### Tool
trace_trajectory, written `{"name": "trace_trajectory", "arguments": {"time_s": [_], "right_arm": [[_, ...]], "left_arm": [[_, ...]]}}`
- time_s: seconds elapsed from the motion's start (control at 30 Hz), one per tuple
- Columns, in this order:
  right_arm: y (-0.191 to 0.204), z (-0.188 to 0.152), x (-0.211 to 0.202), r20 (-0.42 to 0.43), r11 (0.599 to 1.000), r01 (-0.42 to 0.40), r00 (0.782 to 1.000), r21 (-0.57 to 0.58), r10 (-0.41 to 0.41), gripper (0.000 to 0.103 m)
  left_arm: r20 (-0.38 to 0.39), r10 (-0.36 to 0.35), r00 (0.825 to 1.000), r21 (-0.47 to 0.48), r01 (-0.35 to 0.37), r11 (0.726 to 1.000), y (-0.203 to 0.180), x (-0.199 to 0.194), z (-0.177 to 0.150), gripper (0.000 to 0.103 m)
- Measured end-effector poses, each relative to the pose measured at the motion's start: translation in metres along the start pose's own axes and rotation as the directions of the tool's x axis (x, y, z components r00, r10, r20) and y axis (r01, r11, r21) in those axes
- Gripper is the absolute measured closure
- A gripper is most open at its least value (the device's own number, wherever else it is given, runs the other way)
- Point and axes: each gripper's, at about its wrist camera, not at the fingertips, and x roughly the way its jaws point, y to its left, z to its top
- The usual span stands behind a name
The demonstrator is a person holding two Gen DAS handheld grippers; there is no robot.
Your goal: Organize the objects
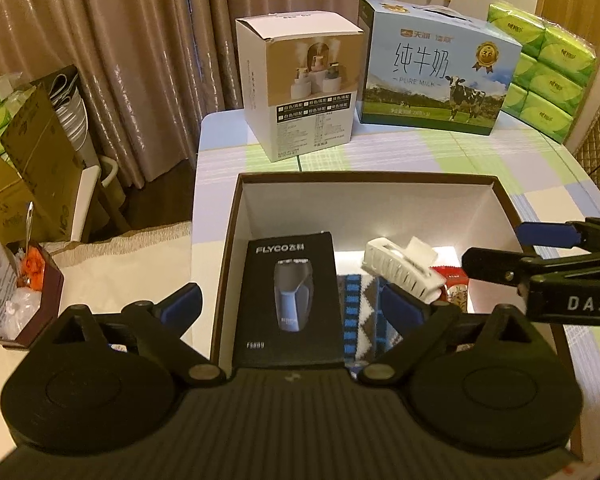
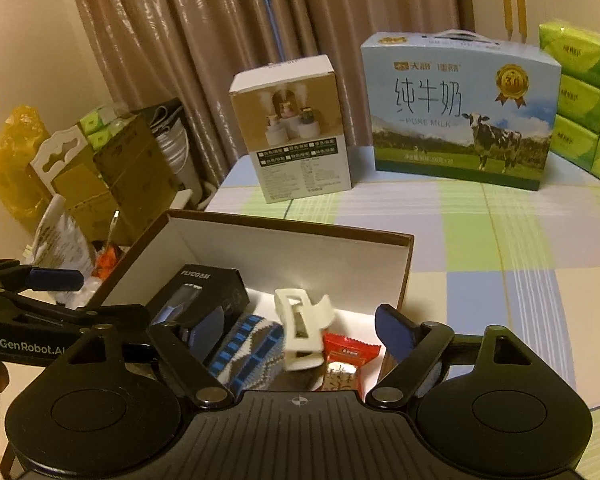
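An open brown box with white inner walls [image 1: 364, 196] [image 2: 284, 248] stands on the table in front of me. In it lie a black FLYCO shaver box [image 1: 286, 300] [image 2: 204, 292], a blue patterned sock [image 1: 360, 320] [image 2: 248, 348], a white hair claw clip [image 1: 400, 268] [image 2: 304, 328] and a red snack packet [image 1: 454, 280] [image 2: 350, 350]. My left gripper [image 1: 292, 312] is open and empty above the box's near left part. My right gripper [image 2: 300, 332] is open and empty above the box's near right part; it shows at the right of the left wrist view [image 1: 540, 252].
A white humidifier carton [image 1: 300, 84] [image 2: 296, 132], a blue milk carton [image 1: 432, 64] [image 2: 460, 112] and green tissue packs [image 1: 548, 68] [image 2: 584, 100] stand at the table's far side. Cardboard boxes [image 1: 32, 160] and a small box of clutter [image 1: 28, 292] sit left, off the table.
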Motion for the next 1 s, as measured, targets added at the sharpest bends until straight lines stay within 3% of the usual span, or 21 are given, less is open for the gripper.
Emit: {"name": "trace_trajectory", "arguments": {"time_s": [0.43, 1.0], "right_arm": [[0.01, -0.018, -0.05, 0.046, 1.0, 0.005, 0.999, -0.02, -0.004, 0.002], [0.014, -0.059, -0.12, 0.052, 1.0, -0.008, 0.999, 0.006, 0.007, 0.002]], "left_arm": [[0.017, -0.005, 1.0, -0.031, 0.005, 1.0, -0.004, -0.038, -0.018, 0.003], [0.096, -0.027, 0.995, -0.096, 0.036, 0.995, -0.024, -0.11, -0.061, 0.001]]}}
